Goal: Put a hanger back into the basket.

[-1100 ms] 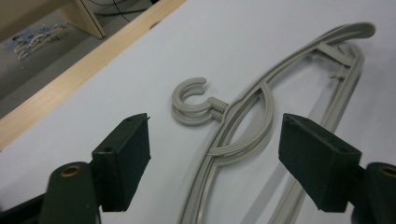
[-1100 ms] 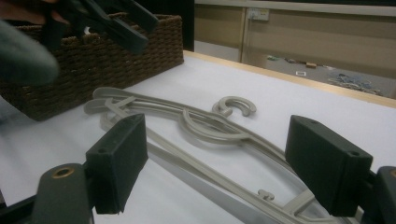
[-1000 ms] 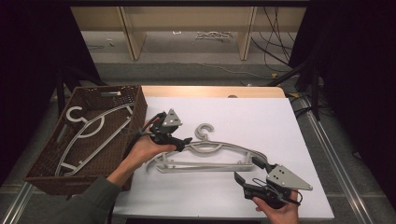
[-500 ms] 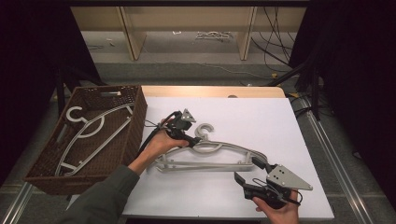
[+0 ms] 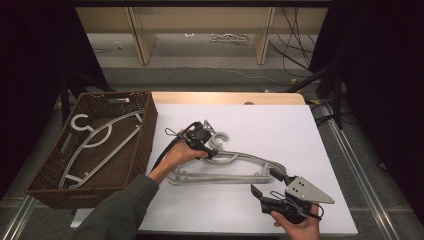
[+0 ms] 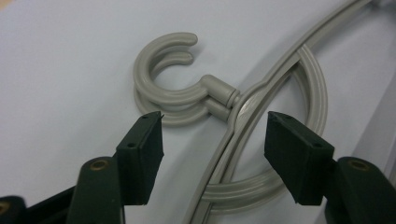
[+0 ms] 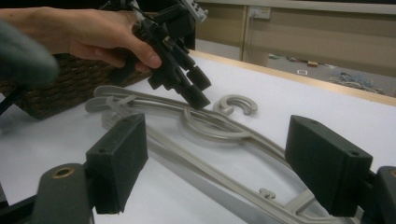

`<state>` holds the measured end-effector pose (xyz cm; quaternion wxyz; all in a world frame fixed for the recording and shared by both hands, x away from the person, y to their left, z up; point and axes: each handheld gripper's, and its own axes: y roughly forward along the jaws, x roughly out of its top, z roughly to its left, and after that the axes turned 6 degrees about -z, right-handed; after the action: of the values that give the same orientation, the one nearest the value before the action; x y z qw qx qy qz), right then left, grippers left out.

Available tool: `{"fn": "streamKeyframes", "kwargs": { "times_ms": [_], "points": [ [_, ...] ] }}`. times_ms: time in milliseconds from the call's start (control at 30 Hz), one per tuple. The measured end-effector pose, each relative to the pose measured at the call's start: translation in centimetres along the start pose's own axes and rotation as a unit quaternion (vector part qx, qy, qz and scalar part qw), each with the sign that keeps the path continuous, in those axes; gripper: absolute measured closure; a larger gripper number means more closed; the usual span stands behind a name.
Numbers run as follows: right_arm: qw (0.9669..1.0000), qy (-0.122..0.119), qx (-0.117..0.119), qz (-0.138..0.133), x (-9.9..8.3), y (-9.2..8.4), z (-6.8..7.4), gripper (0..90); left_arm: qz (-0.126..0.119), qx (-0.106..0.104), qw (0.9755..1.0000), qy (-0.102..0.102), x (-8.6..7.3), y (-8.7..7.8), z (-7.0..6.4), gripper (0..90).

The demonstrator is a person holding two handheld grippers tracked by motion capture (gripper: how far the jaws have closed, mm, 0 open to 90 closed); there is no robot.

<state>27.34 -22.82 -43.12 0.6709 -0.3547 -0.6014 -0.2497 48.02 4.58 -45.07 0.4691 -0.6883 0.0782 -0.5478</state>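
Two grey plastic hangers (image 5: 235, 162) lie stacked on the white table (image 5: 285, 125), their hooks (image 6: 163, 70) pointing away from me. My left gripper (image 5: 210, 149) hovers just above their necks, open. In the left gripper view its jaws (image 6: 215, 126) straddle the necks below the hooks without touching them. My right gripper (image 5: 266, 181) is open near the table's front right, by the hangers' right end. In the right gripper view its jaws (image 7: 215, 140) frame the hangers (image 7: 210, 128) from low over the table. Farther off in that view, the left gripper (image 7: 180, 74) points down at them.
A brown wicker basket (image 5: 146, 135) stands at the table's left and holds more grey hangers (image 5: 95, 140). The left gripper's cable (image 5: 167, 145) trails beside the basket. Beyond the table's far edge are a wooden shelf (image 5: 200, 30) and floor cables (image 5: 295, 45).
My left hand has carried its gripper rightward from near the basket wall to over the hangers' necks. The right gripper and the hangers have stayed put.
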Motion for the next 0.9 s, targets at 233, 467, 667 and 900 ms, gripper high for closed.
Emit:
{"fn": "streamKeyframes", "kwargs": {
  "times_ms": [233, 467, 667, 900],
  "points": [
    [1.0000, 0.001, 0.001, -0.001, 0.0, 0.0, 0.0, 22.3, 0.016, -0.014, 0.9998, -0.004, -0.2, 1.2, 0.3, 45.8],
    [1.0000, 0.001, 0.002, 0.000, 0.0, 0.0, 0.0, 22.3, 0.035, -0.026, 0.9988, -0.023, -0.3, 2.2, 0.0, 55.9],
    [1.0000, 0.000, 0.002, -0.001, 0.1, 0.0, 0.0, 22.3, 0.038, -0.049, 0.9974, -0.038, -0.3, 2.6, 0.1, 62.3],
    [1.0000, -0.001, 0.002, 0.000, 0.1, 0.0, 0.0, 22.3, 0.035, -0.059, 0.9976, 0.003, -0.4, 2.3, 0.0, 70.6]
  ]
}}
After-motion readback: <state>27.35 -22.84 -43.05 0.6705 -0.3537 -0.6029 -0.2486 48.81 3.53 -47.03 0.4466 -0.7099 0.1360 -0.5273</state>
